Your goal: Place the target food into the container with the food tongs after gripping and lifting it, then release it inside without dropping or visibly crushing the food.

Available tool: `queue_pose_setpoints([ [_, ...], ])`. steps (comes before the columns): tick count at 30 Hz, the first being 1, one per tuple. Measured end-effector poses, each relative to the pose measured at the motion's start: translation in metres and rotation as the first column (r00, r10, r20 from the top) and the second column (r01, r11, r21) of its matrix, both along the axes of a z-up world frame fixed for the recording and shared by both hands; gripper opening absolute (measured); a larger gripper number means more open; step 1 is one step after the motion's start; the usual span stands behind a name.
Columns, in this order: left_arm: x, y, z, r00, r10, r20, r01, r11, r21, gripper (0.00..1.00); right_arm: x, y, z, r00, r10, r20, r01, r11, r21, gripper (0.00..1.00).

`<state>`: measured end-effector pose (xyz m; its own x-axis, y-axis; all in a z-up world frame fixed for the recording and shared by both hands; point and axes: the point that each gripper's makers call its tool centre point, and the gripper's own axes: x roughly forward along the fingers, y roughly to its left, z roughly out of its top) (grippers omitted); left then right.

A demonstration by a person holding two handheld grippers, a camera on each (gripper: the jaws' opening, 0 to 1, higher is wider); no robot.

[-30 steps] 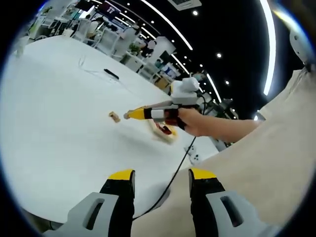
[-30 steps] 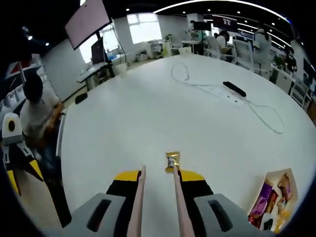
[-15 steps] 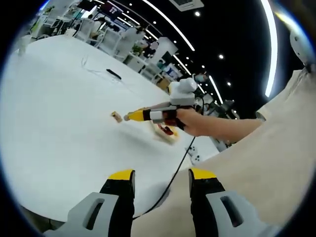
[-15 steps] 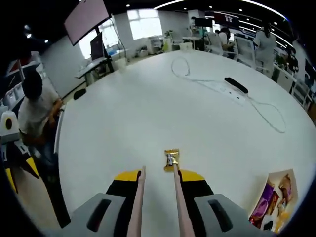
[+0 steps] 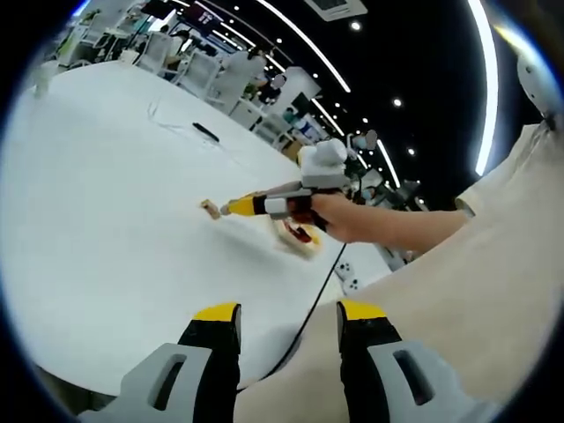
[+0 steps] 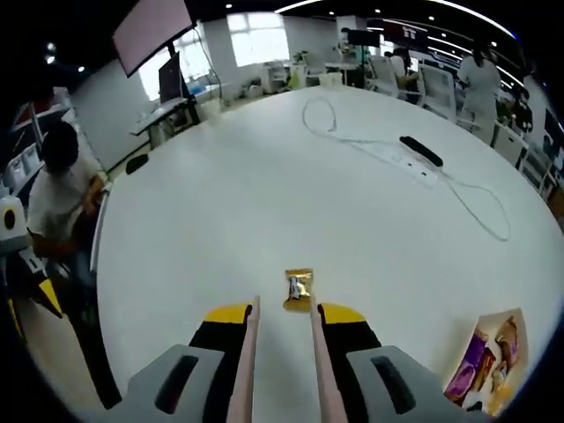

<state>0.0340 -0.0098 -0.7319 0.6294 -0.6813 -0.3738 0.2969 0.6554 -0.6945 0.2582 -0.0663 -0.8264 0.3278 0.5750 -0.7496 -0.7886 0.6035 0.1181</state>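
Ahead of the tongs [image 6: 280, 330], gold snack packet [image 6: 298, 289] (lengthwise, pointing away)

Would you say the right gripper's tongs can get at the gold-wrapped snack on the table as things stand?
Probably yes. The tongs are open and point at the gold-wrapped snack, which lies alone on the white table just beyond their tips, with nothing between.

Left gripper view looks from the table [image 5: 106, 220] edge, far off; right gripper view hovers close above it; both share the wrapped snack [image 6: 298, 288].
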Motion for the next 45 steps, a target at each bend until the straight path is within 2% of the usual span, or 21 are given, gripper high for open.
queue_pose_setpoints([
  [15, 0.000, 0.003, -0.002, 1.000, 0.011, -0.012, -0.011, 1.000, -0.004, 0.43, 0.004, 0.007, -0.008, 1.000, 0.004, -0.013, -0.004, 1.000, -0.022, 0.29],
  [23, 0.001, 0.003, -0.001, 1.000, 0.011, -0.012, -0.011, 1.000, -0.002, 0.43, 0.007, 0.008, -0.008, 0.999, -0.021, -0.034, 0.021, 1.000, -0.013, 0.29],
  [45, -0.003, 0.007, -0.006, 0.999, 0.029, -0.022, -0.029, 1.000, -0.011, 0.43, 0.004, 0.006, -0.019, 0.999, -0.004, -0.045, -0.001, 0.994, -0.111, 0.29],
])
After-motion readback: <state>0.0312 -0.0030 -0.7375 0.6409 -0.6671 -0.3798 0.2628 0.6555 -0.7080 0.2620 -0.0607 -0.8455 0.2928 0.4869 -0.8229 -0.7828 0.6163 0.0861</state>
